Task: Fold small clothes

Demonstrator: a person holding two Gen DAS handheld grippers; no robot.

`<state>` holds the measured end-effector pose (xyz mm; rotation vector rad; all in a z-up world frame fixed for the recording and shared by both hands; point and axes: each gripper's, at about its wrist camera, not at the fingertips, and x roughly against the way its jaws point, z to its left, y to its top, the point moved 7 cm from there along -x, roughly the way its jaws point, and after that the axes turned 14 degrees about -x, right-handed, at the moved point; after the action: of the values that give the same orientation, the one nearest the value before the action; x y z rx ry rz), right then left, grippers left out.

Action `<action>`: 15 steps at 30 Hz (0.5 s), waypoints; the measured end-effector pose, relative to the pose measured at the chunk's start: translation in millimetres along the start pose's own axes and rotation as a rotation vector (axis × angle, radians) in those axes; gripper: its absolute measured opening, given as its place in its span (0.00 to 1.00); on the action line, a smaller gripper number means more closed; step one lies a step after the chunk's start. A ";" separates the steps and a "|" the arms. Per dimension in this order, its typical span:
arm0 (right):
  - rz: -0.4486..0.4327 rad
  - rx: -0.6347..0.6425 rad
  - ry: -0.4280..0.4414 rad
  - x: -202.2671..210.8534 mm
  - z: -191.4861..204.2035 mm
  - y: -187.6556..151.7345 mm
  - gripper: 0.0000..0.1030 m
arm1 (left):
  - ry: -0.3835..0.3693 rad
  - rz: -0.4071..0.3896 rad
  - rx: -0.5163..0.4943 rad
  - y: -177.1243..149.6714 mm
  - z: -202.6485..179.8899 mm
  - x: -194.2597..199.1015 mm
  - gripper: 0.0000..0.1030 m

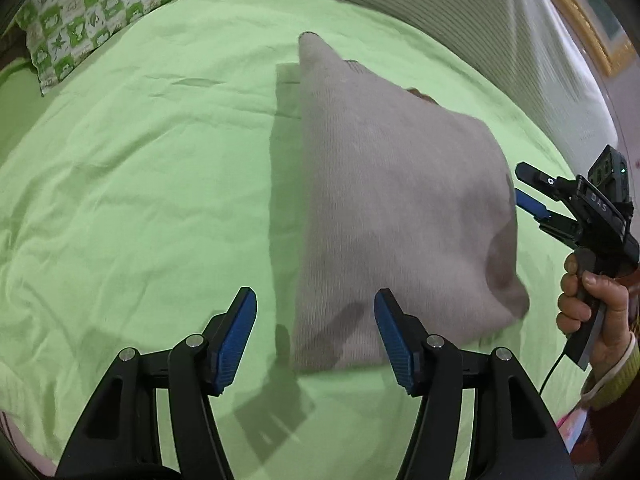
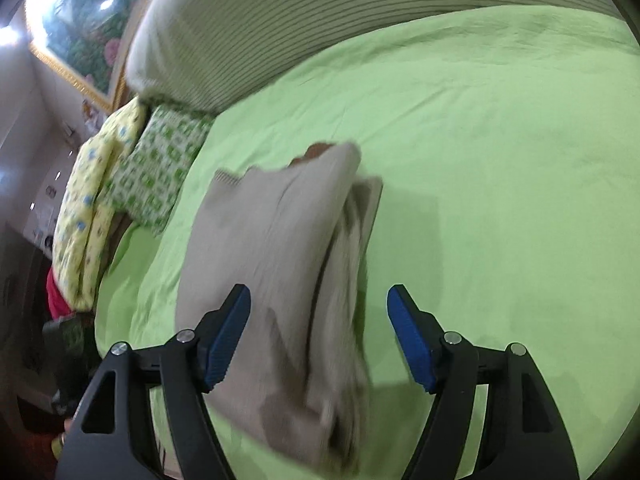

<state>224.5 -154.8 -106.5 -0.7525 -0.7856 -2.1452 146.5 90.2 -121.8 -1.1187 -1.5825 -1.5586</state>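
Note:
A beige knitted garment (image 1: 392, 200) lies folded on the green bedsheet (image 1: 140, 200), its long side running away from me. My left gripper (image 1: 316, 332) hovers over its near corner, jaws wide apart, and the pads touch no cloth. In the right wrist view the same garment (image 2: 272, 240) is blurred, with stacked layers showing along its right edge. My right gripper (image 2: 318, 336) stands open above its near end with nothing pinched. From the left wrist view, the right gripper (image 1: 520, 184) sits just off the garment's right edge, held by a hand (image 1: 588, 300).
A green-and-white patterned pillow (image 1: 80, 12) lies at the far left, and another (image 2: 160, 168) rests beside a yellow quilt (image 2: 88, 200). A striped padded headboard (image 2: 320, 12) borders the bed, with a framed painting (image 2: 80, 20) on the wall beyond. Green sheet (image 2: 500, 160) stretches around the garment.

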 end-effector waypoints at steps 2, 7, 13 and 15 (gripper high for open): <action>-0.003 -0.018 0.014 -11.3 2.9 13.3 0.62 | -0.008 -0.001 0.015 9.2 -0.9 -7.1 0.62; 0.086 -0.021 0.019 -46.8 9.3 30.2 0.28 | -0.006 0.029 0.019 22.8 -3.5 -26.5 0.63; 0.009 0.163 0.070 -37.5 51.8 48.1 0.12 | 0.017 0.023 0.015 24.5 -4.7 -31.2 0.68; -0.008 0.185 0.056 -44.0 56.3 53.6 0.12 | 0.020 0.034 0.024 22.6 -4.4 -35.7 0.69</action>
<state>306.3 -125.6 -85.4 -0.5922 -0.9434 -2.0575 181.6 79.6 -143.3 -1.1080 -1.5566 -1.5202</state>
